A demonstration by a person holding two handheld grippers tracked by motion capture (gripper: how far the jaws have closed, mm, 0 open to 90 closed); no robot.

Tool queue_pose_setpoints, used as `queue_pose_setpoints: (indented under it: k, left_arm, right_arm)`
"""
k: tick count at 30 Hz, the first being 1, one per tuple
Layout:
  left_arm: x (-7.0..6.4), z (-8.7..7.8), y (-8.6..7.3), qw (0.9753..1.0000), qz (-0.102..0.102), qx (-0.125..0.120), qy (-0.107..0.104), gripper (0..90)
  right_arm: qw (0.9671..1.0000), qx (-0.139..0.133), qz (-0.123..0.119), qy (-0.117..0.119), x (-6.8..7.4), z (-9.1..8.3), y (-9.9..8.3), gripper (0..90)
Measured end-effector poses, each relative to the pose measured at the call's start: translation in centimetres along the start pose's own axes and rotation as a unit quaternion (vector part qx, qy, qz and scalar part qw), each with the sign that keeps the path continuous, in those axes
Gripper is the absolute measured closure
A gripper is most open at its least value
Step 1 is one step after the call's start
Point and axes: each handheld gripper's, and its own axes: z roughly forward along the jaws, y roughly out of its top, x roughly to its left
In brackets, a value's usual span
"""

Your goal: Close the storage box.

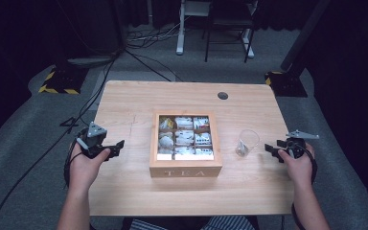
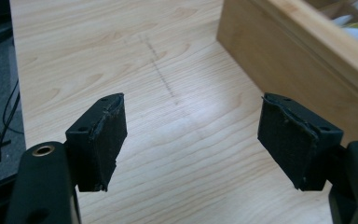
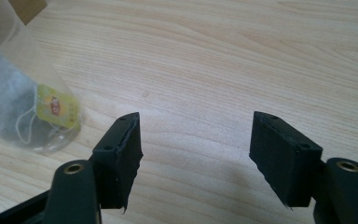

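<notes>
A wooden tea box [image 1: 186, 166] marked TEA stands open at the middle of the table, its compartments holding several tea bags [image 1: 184, 138]. To its right stands a clear glass [image 1: 247, 143] with a tea bag [image 3: 25, 114] and yellow tag inside. My left gripper [image 1: 116, 147] is open over the table's left side, left of the box; the box wall [image 2: 303, 60] lies beyond its right jaw. My right gripper [image 1: 271, 149] is open just right of the glass [image 3: 14, 84], with bare wood between its jaws.
The light wooden table [image 1: 124, 110] has a round cable hole [image 1: 223, 96] near its far edge. Cables [image 1: 139, 57] run across the grey floor behind. A chair and desk legs [image 1: 225, 33] stand farther back. Yellow-black stand bases [image 1: 60, 81] flank the far corners.
</notes>
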Motion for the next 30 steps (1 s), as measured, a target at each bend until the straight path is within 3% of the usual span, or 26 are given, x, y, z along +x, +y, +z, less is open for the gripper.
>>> queue_pose_setpoints:
  k: [6, 16, 30]
  left_arm:
    - [1.4, 1.9, -1.2, 0.9996, -0.029, 0.0, 0.006, 23.8]
    - [2.4, 4.4, -2.9, 0.9991, -0.039, 0.008, 0.018, 23.9]
    - [2.3, 6.3, -3.6, 0.9986, -0.029, 0.035, 0.028, 23.8]
  right_arm:
    - [0.9999, 0.003, -0.011, -0.001, -0.2, 0.4, -0.5, 34.0]
    - [0.9997, 0.002, -0.022, -0.004, 0.1, 1.2, -0.8, 32.2]
    - [0.9991, 0.001, -0.039, -0.016, 0.3, 1.9, -1.0, 25.9]
